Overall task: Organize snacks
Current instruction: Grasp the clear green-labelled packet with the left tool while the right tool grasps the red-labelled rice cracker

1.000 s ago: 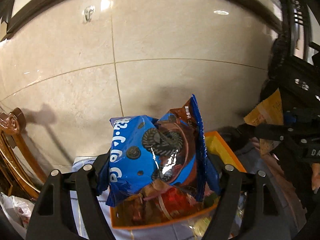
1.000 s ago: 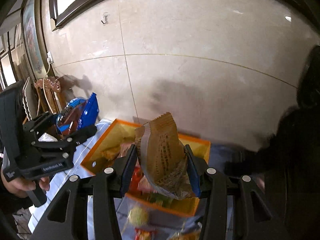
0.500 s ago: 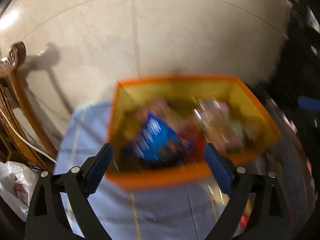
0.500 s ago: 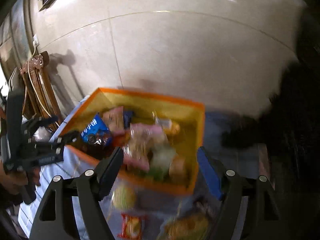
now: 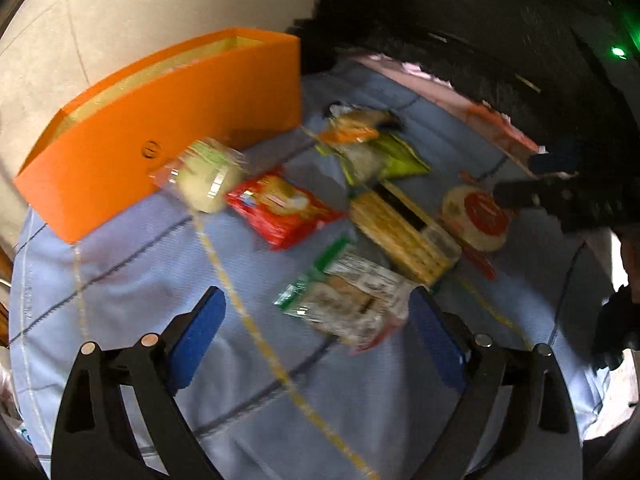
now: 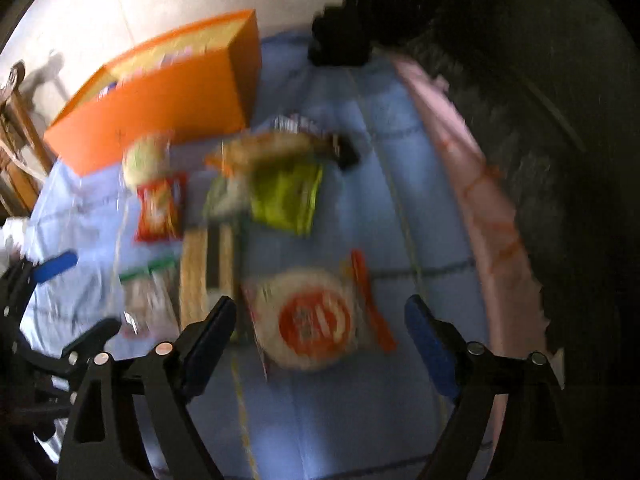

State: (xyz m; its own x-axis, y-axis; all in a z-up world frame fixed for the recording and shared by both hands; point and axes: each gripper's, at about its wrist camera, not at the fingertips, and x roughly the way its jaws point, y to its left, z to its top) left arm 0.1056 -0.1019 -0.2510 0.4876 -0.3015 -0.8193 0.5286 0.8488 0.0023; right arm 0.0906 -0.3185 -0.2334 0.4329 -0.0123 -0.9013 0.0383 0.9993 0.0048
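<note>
1. Left gripper (image 5: 316, 336): fingers (image 5: 196, 332) spread wide, nothing between them pressed; clear pack (image 5: 348, 304) with green edge lying flat on the counter (image 5: 132, 320) just ahead, nearer the right-hand finger.
2. Right gripper (image 6: 320, 340): jaws opening, empty; round pack (image 6: 312, 320) with red label lying between and just beyond the fingers, untouched.
3. Box (image 5: 160, 120): orange, upright at the far left of the blue cloth, well apart from both grippers; some snacks visible inside in the right wrist view.
4. Loose on the cloth between box and grippers: pale round snack (image 5: 208, 176) just beside the box wall, red bag (image 5: 280, 208), cracker pack (image 5: 400, 236), green bag (image 5: 384, 156). Both views blurred; labels unreadable.
5. Step in hand, judged: descent onto the next two packs.
6. Advice: centre each pack between the fingers before closing; left gripper to shift slightly toward its pack. Grip across the narrow side, low enough to catch the wrapper, not the cloth. Avoid crushing the round pack; avoid dragging the cracker pack lying just beside both targets.
</note>
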